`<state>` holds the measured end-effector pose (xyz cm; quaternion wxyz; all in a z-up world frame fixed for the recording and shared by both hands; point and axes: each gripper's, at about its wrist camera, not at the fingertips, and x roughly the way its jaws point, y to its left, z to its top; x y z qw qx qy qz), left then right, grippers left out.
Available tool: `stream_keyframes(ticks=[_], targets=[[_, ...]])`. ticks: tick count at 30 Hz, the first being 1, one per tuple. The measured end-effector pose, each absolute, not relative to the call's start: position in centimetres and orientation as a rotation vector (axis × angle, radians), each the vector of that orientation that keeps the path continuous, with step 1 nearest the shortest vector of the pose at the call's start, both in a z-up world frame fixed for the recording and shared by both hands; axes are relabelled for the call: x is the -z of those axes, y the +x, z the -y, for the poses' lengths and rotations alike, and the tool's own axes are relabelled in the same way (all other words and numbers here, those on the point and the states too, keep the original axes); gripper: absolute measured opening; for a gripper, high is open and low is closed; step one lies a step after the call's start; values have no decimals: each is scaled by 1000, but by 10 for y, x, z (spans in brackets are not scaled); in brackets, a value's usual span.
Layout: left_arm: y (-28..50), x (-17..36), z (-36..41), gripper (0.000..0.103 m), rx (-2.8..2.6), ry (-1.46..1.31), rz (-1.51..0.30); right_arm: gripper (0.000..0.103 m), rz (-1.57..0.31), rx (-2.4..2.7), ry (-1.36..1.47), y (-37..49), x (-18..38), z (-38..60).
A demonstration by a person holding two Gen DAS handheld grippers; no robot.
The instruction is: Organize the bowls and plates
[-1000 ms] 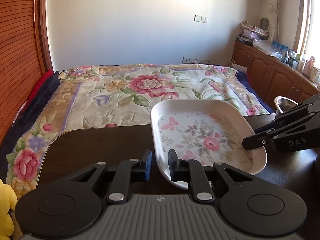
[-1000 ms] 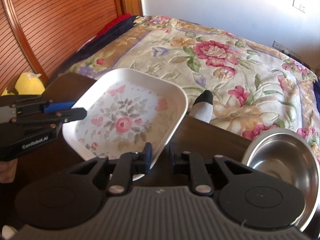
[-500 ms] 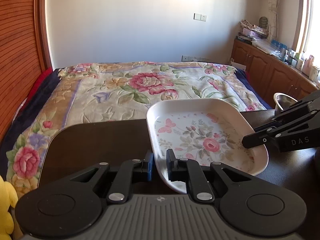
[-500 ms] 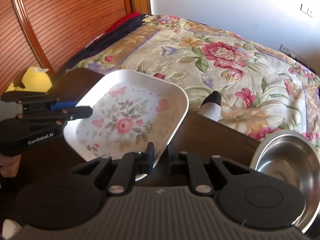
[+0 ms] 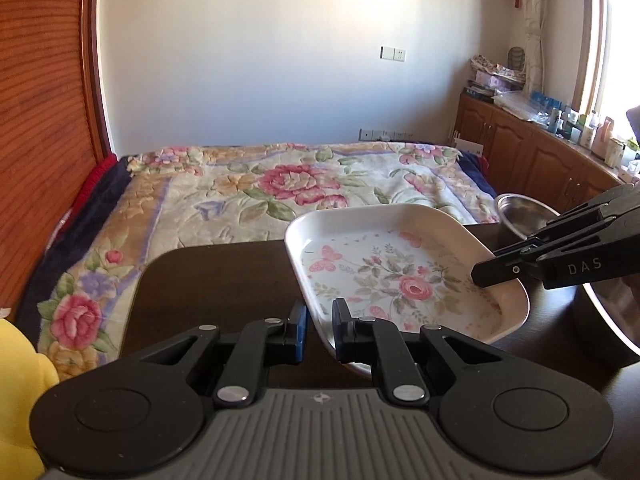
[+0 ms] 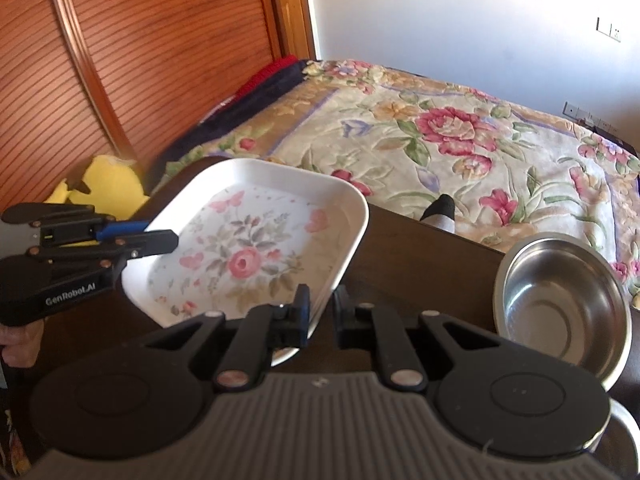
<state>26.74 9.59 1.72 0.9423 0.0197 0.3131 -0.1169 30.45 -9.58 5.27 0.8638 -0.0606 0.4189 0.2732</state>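
Left gripper: your black left gripper [image 5: 320,330] is sitting at the bottom centre of the left wrist view, its jaws pinching the near left rim of the white rectangular plate with the pink rose print [image 5: 400,276], one finger inside the rim and one outside.
Plate position: in the right wrist view the plate [image 6: 256,248] is lying left of centre, tilted, its far edge raised over the dark wooden table [image 6: 420,252]; whether the near edge is touching the table, you cannot tell.
Plate handling: it is looking stiff, glossy and fairly light, likely melamine or ceramic, so judge it slippery at the rim and liable to chip if it is dropped.
Where to hold: you are doing well taking the raised rim on opposite sides; the flat printed middle is offering nothing to pinch.
Right gripper: your black right gripper [image 6: 322,316] is sitting at the bottom centre of its own view, jaws closing over the plate's right rim and nearly level.
Steel bowl: the round stainless steel bowl [image 6: 560,308] is standing upright at the right of the frame, apart from the plate.
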Motion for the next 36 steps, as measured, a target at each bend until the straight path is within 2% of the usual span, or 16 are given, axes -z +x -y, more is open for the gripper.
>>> stream_keyframes(ticks=[23, 36], targets=[[194, -60, -90, 15, 242, 68, -560, 14, -783, -593, -114, 241, -89, 115], [148, -51, -88, 15, 262, 37, -560, 14, -780, -596, -86, 199, -82, 128]])
